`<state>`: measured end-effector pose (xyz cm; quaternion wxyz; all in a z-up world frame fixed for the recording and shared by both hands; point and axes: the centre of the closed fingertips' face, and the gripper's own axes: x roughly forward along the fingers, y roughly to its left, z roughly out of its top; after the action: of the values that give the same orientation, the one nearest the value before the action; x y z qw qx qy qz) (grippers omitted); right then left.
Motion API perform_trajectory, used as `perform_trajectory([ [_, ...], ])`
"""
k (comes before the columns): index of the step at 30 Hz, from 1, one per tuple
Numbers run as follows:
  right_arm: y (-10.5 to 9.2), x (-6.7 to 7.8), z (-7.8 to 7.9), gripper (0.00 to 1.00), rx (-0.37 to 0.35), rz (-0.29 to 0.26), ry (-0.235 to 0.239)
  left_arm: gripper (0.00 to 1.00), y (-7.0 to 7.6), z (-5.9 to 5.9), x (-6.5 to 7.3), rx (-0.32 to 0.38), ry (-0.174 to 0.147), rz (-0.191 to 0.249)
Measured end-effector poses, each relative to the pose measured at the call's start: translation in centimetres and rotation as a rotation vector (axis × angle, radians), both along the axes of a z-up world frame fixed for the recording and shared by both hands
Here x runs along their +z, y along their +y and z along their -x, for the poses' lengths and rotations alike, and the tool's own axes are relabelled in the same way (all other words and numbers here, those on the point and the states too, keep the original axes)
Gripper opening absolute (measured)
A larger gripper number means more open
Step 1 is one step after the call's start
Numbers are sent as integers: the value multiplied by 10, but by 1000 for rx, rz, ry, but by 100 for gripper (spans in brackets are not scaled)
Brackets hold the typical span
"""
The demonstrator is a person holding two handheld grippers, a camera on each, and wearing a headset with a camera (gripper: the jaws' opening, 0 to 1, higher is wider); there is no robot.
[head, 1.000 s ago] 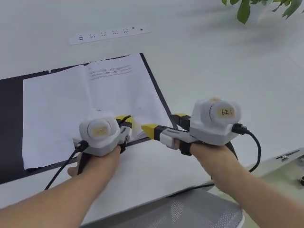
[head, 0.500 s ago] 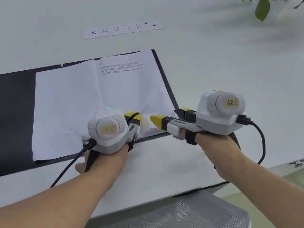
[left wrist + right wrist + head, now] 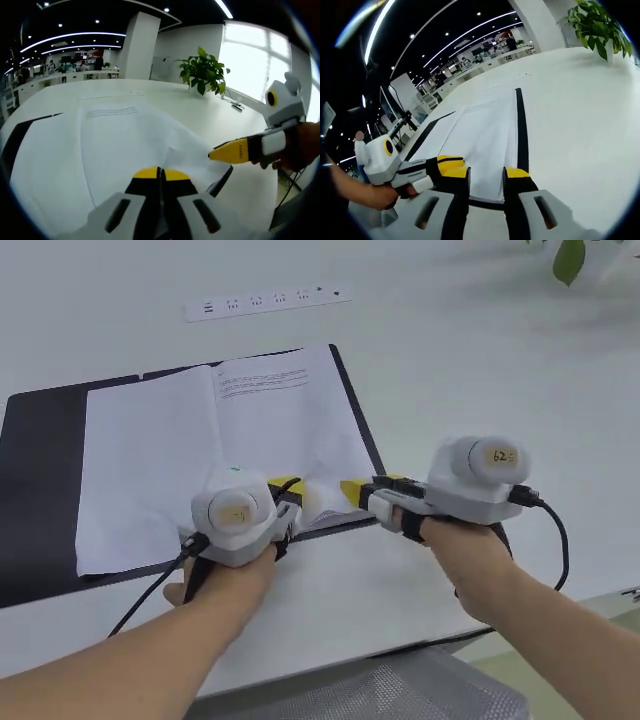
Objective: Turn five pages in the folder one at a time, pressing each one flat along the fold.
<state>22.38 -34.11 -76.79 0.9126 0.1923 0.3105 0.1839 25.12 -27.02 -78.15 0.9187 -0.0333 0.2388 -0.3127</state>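
Observation:
A black folder [image 3: 35,440] lies open on the white table, with white pages [image 3: 200,430] spread across it; the right page [image 3: 120,135] has a few printed lines at its top. My left gripper [image 3: 288,487] rests over the near right part of that page, and its yellow-tipped jaws [image 3: 161,173] are pressed together. My right gripper [image 3: 352,490] sits just to its right at the folder's near right corner. The right gripper [image 3: 485,172] is open over the page's near edge and the black cover strip [image 3: 521,130]. I cannot tell whether the left jaws pinch paper.
A white power strip [image 3: 268,302] lies on the table [image 3: 480,360] beyond the folder. Plant leaves [image 3: 570,258] hang at the far right. A grey chair back [image 3: 400,690] stands below the table's near edge. Cables trail back from both grippers.
The head view has shifted, so the folder sits further right and lower in it. Both grippers stay at the page's near right corner with the jaws as before.

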Motion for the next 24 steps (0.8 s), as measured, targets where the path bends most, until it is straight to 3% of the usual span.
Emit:
perform_trajectory([
  [8, -12, 0, 2, 0, -103, -104, 40, 0, 0, 0, 0, 0, 9, -3],
  [10, -10, 1, 3, 0, -104, -118, 47, 0, 0, 0, 0, -1, 11, -6],
  [13, -8, 11, 1, 0, -111, -110, 19, 1, -1, 1, 1, -3, 20, -10],
  [15, -8, 14, 1, 0, -112, -87, 8, 2, -1, 2, 2, -6, 40, -6],
  [17, -6, 23, 0, 0, -113, -95, -12, 6, 3, 8, 5, -25, 84, -5],
  [18, -2, 29, 0, 0, -105, -118, -23, 11, 8, 10, 8, -24, 88, -10],
  [19, 1, 35, 0, 0, -103, -131, -34, 18, 13, 13, 11, -26, 80, -32],
  [20, 4, 41, 1, 0, -96, -135, -42, 22, 21, 17, 14, -49, 49, -78],
  [24, 26, 73, 4, 0, -64, -209, -86, 26, 41, 31, 31, -125, -9, -135],
])
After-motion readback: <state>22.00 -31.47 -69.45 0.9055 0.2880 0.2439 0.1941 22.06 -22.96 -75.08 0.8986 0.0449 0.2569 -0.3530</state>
